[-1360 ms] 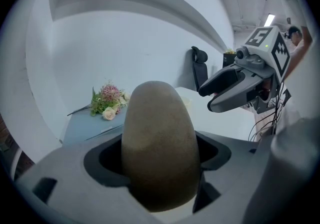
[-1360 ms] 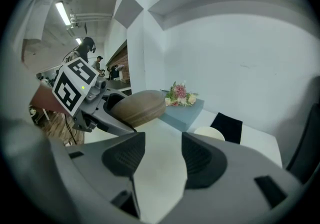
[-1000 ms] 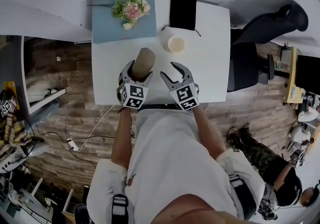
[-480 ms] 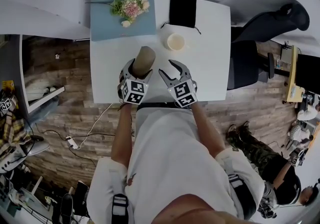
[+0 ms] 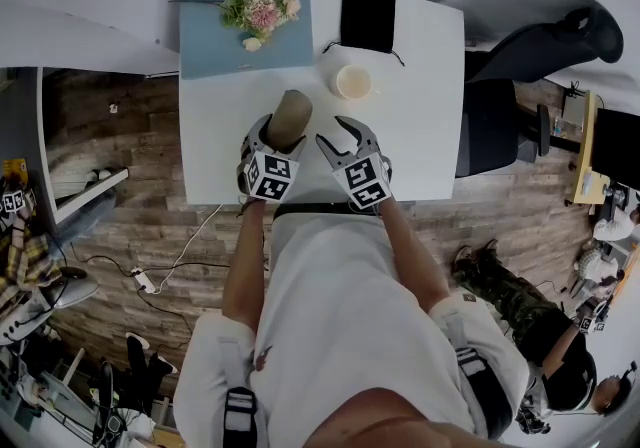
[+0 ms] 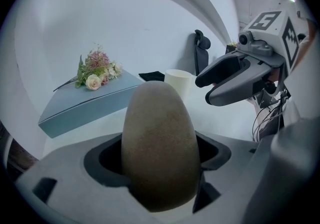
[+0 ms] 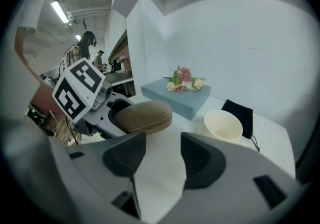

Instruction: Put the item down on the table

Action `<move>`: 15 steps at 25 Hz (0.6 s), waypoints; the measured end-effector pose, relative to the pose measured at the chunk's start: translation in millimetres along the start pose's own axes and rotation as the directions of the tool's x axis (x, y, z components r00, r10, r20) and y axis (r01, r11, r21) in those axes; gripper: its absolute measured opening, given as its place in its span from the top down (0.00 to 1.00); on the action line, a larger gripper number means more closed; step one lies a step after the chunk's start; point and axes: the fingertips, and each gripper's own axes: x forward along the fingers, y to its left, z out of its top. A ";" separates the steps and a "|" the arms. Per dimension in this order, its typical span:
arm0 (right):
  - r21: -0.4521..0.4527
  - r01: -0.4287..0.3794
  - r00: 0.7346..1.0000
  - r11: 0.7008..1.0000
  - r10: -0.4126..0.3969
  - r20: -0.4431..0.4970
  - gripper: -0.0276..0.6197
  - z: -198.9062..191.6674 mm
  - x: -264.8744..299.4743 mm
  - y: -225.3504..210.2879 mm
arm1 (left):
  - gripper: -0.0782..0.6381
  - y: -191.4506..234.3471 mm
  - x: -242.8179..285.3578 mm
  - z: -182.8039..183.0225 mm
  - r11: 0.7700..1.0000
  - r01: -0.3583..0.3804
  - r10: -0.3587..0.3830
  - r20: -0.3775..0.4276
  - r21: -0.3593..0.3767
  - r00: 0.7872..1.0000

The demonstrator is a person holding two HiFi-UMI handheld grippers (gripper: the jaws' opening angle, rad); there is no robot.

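Still pinching the brown, felt-like oval case [image 5: 291,116] between the pressed jaws of the left gripper [image 5: 278,136], rounded end toward the far side, over the near left part of the white rectangular table [image 5: 420,136]. Compared with a second ago, sunk a little toward the tabletop, together with the right gripper [image 7: 163,150]. Cannot tell yet whether touching the surface or hanging just above it.

On the right side, jaws just closing, now down to only a narrow slit, with nothing between them and only bare table behind.

Farther on the table, well apart from the case: a cream round cup [image 5: 352,83], a black cloth pouch [image 5: 367,21] and a grey-blue flat box [image 5: 215,46] with a small bouquet [image 5: 262,11] on it.

For the task, as a judgement: lowering almost finished, release not yet done. Next, probably, resting the case on the table and then spreading the left jaws.
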 end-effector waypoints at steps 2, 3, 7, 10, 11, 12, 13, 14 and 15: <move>0.001 0.000 1.000 1.000 0.000 -0.011 0.61 -3.3 2.2 -1.6 | 0.34 -0.3 3.5 -1.8 1.000 0.004 -0.004 -0.010 -0.005 1.000; 0.000 -0.001 1.000 1.000 0.001 -0.017 0.61 -4.9 3.5 -2.4 | 0.34 -0.3 5.2 -2.5 1.000 0.006 -0.006 -0.015 -0.007 1.000; 0.006 -0.010 1.000 1.000 0.010 -0.029 0.62 -7.5 9.3 -3.3 | 0.34 0.8 10.9 -5.5 1.000 0.010 -0.011 -0.030 -0.016 0.999; 0.010 -0.014 0.999 1.000 0.014 -0.038 0.62 -9.7 13.8 -4.7 | 0.34 2.1 15.2 -6.7 1.000 0.010 -0.010 -0.040 -0.019 0.999; 0.010 -0.015 0.999 1.000 0.016 -0.044 0.62 -10.7 14.8 -5.2 | 0.34 2.3 16.6 -6.9 1.000 0.009 -0.010 -0.043 -0.021 0.999; 0.010 -0.017 0.999 1.000 0.017 -0.049 0.62 -11.5 15.9 -5.8 | 0.34 2.5 18.1 -7.3 1.000 0.009 -0.010 -0.047 -0.022 0.999; 0.010 -0.018 0.998 1.000 0.019 -0.054 0.62 -12.3 17.0 -6.5 | 0.34 2.7 19.6 -7.6 1.000 0.009 -0.010 -0.050 -0.024 0.999; 0.010 -0.020 0.998 1.000 0.021 -0.057 0.62 -13.1 18.4 -7.1 | 0.34 2.9 21.3 -7.9 1.000 0.009 -0.010 -0.054 -0.026 0.999; 0.012 -0.022 0.998 1.000 0.023 -0.058 0.62 -13.8 19.9 -7.5 | 0.34 2.9 23.0 -8.3 1.000 0.009 -0.011 -0.057 -0.027 0.998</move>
